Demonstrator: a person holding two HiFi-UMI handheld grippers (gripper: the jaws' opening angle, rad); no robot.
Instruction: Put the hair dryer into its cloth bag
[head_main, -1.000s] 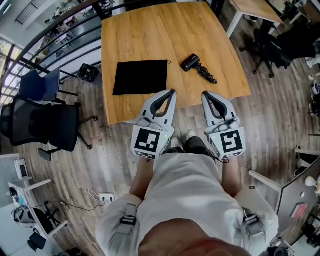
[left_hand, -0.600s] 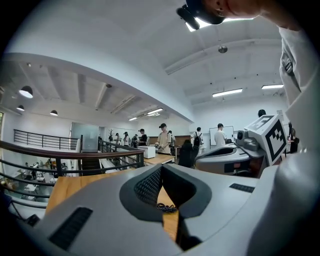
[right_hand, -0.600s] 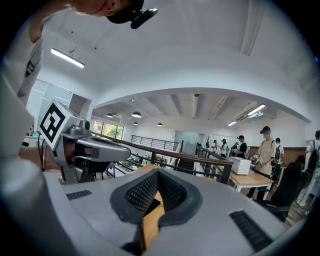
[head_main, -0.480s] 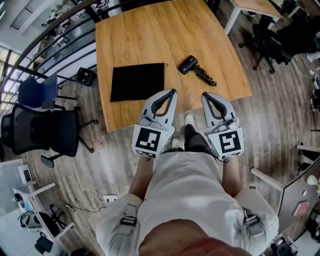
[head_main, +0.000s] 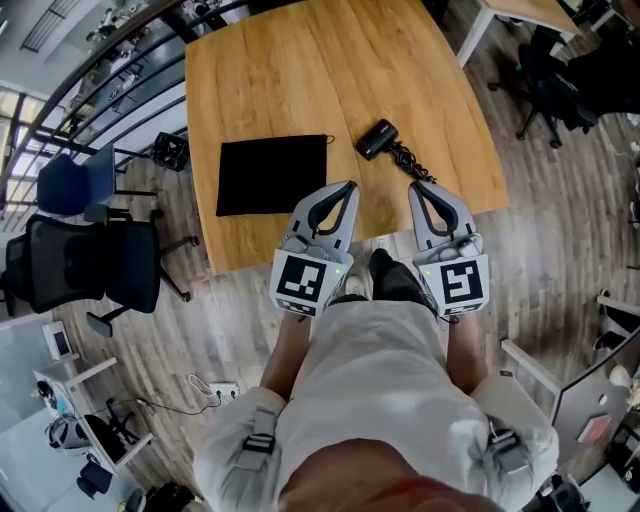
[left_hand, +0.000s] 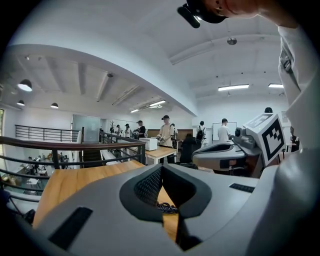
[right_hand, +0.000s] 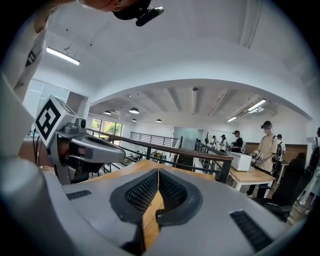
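A black cloth bag (head_main: 272, 175) lies flat on the wooden table (head_main: 280, 70), towards its near left. The black hair dryer (head_main: 378, 138) rests to its right, its coiled cord (head_main: 410, 165) trailing towards the near edge. My left gripper (head_main: 349, 184) hovers over the near edge just right of the bag, jaws shut and empty. My right gripper (head_main: 413, 186) is beside it, shut and empty, its tips just short of the cord. In the left gripper view the cord (left_hand: 165, 206) shows below the closed tips (left_hand: 161, 167). The right gripper view shows bare tabletop (right_hand: 150, 210) under its closed jaws (right_hand: 158, 171).
Black office chairs (head_main: 80, 265) and a blue chair (head_main: 75, 175) stand left of the table by a railing (head_main: 110, 60). Another desk (head_main: 510, 15) and chair (head_main: 545, 85) sit at the far right. A power strip (head_main: 215, 390) lies on the floor. Several people stand far off (left_hand: 167, 132).
Both grippers have moved forward together, from short of the table's near edge to over it. The bag and dryer lie where they were.
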